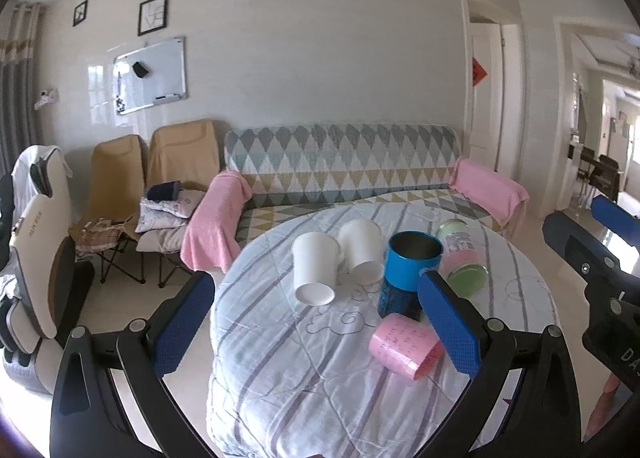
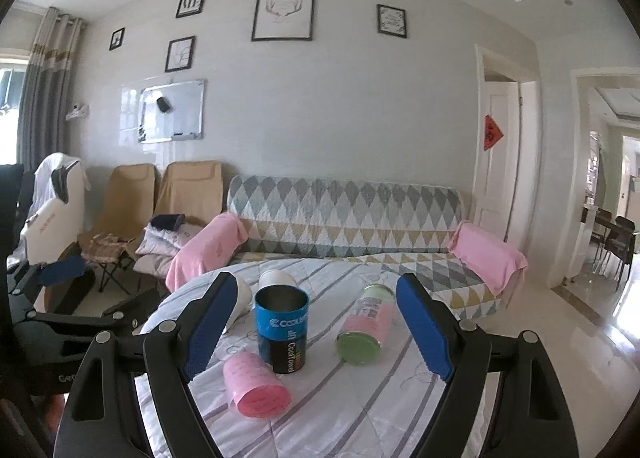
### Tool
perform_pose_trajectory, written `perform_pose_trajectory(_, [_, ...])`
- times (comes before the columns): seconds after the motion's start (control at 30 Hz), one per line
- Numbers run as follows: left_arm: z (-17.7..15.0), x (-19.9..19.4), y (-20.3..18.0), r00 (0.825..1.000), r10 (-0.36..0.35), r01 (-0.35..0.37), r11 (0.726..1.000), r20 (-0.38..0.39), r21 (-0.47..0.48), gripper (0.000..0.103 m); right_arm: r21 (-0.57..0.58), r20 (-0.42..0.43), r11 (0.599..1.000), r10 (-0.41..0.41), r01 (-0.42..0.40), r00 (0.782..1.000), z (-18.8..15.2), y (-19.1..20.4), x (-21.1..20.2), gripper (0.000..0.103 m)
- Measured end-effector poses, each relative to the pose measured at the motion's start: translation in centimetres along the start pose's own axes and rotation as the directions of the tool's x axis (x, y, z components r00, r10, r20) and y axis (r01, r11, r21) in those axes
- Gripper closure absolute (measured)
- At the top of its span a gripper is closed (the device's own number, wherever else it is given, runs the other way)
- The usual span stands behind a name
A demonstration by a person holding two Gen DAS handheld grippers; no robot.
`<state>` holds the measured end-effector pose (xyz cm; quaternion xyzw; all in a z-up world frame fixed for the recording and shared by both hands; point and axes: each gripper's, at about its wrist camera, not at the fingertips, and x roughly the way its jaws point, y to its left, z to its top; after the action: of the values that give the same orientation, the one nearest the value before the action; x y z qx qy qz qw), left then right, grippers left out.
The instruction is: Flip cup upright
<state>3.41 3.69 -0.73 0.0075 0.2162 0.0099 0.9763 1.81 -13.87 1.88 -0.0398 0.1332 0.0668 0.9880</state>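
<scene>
L gripper sits low-centre of its view, blue pads spread wide, holding nothing. R gripper likewise low-centre, jaws wide apart, nothing between; it also shows at right edge of L view.

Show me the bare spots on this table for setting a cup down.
Free: the striped cloth nearest the camera, between the pink cup and green-lidded bottle, and right of that bottle. Crowded: the far side, where the two white cups and the blue can cluster.
</scene>
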Motion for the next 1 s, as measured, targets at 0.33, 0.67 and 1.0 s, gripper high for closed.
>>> perform_pose_trajectory(0.33, [-0.3, 0.9, -1.8, 0.997, -0.063, 0.064, 0.998, -0.038, 0.029, 0.0, 0.003, -0.033, 0.999, -0.038, 0.038, 0.999, -0.3, -1.1, 0.1, 0.02])
perform_pose_trajectory(0.67, [-0.1, 1.2, -2.9, 0.996, -0.079, 0.081, 0.996, -0.048, 0.042, 0.0, 0.019, -0.046, 0.999, -0.048, 0.048, 0.998, -0.5, -1.7, 0.2, 0.02])
perform_pose_trajectory(1.0, [0.0, 1.1, -3.7, 0.996, -0.076, 0.078, 0.995, -0.043, 0.063, 0.0, 0.027, -0.045, 0.998, -0.05, 0.051, 0.998, -0.4, -2.0, 0.4, 0.02])
